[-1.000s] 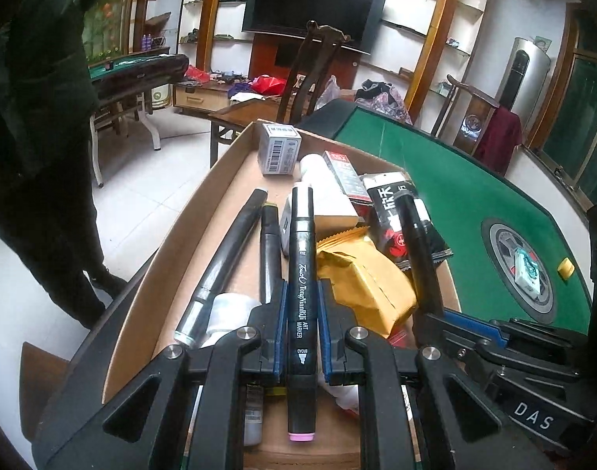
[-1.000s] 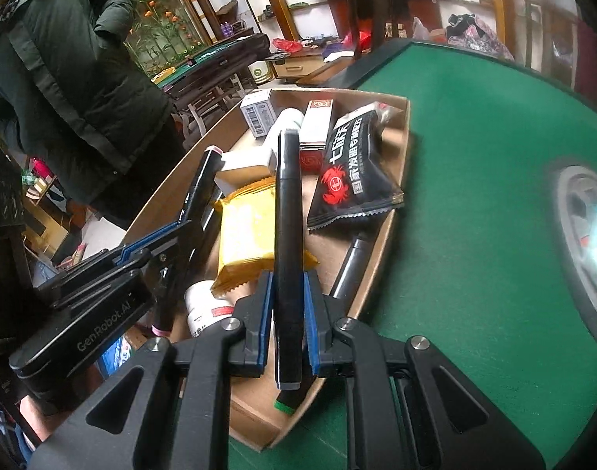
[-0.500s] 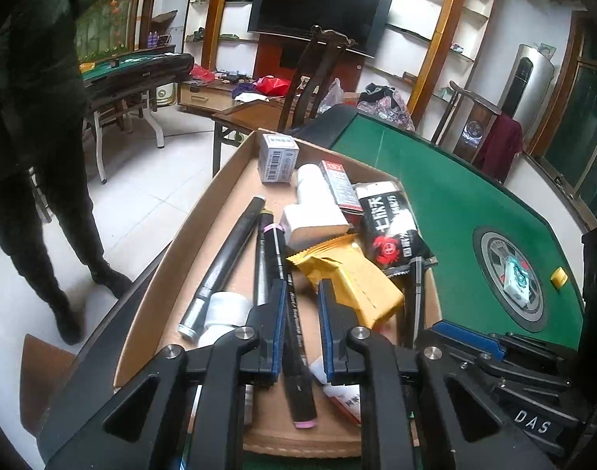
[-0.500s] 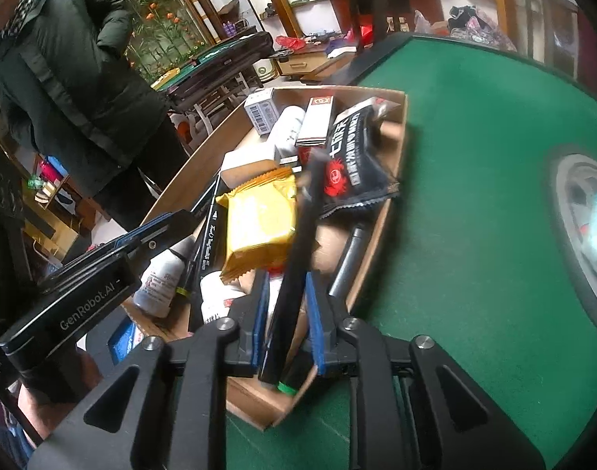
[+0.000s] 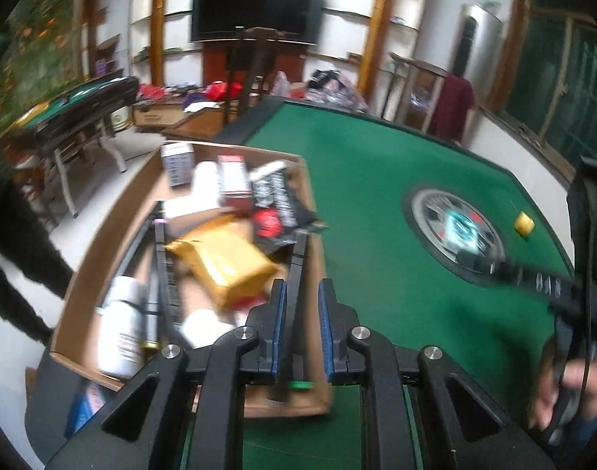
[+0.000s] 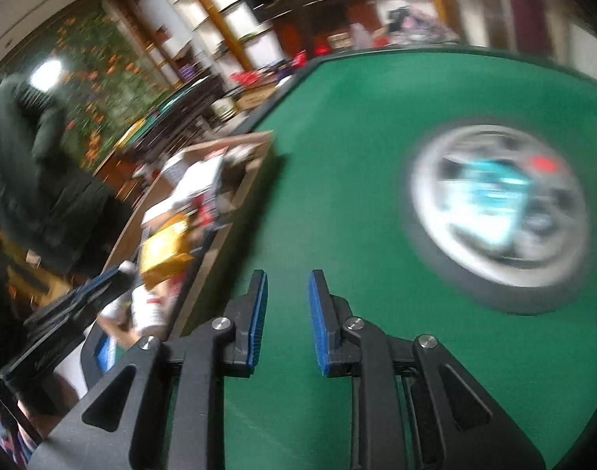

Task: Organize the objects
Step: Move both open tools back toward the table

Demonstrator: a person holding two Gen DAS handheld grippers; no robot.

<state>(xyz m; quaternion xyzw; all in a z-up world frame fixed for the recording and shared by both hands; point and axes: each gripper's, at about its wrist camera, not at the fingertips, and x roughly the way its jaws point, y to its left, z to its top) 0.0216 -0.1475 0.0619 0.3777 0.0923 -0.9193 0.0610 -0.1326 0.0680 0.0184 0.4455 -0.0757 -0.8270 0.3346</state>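
Observation:
A cardboard box sits on the green felt table, filled with several items. In it lie a pink-ended black marker by a yellow packet, and a green-ended black marker along the right wall. My left gripper hovers over that wall. Its pads stand a narrow gap apart and press on nothing; the green-ended marker shows below through the gap. My right gripper is open and empty over bare felt, to the right of the box.
The box also holds a white bottle, a black snack packet and small cartons. A round centre panel and a yellow cube are on the felt. A person in a dark coat stands left of the table.
Both grippers let go of their markers, which now lie in the box. Both moved right; the right one left the box and is out over the felt.

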